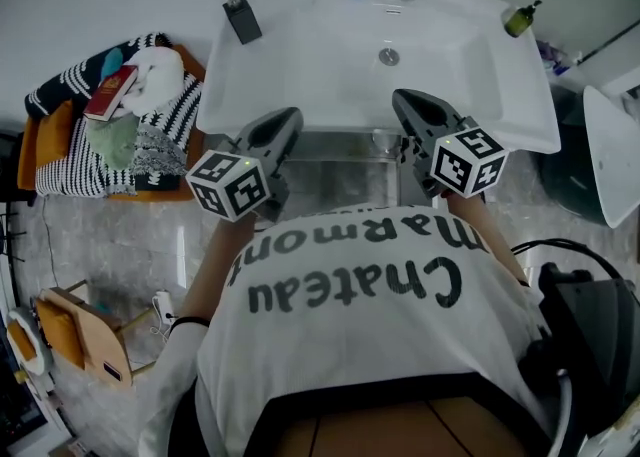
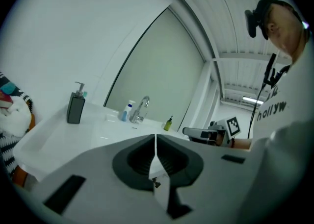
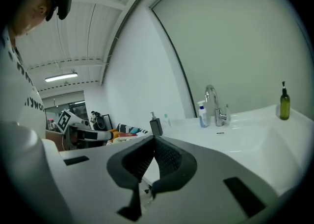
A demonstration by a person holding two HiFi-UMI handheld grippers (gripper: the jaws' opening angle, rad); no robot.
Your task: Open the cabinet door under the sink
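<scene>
Your left tongs are shut tight, with nothing between them. Your right tongs are shut too, and empty. Both point almost level over the front rim of the wide white sink. So each tong camera sees the silver tap and not the door.

The cabinet door you want is lower down, under that rim. From your head, only a shiny grey strip shows between the 2 tongs. I think it is the front of the cabinet. It runs left to right along the sink's front edge. I cannot see a handle, or which side the door swings from.

The strip sits about midway between your hands, so neither is clearly nearer. I think you must tip the tongs down and open 1 of them to grab the door.
</scene>
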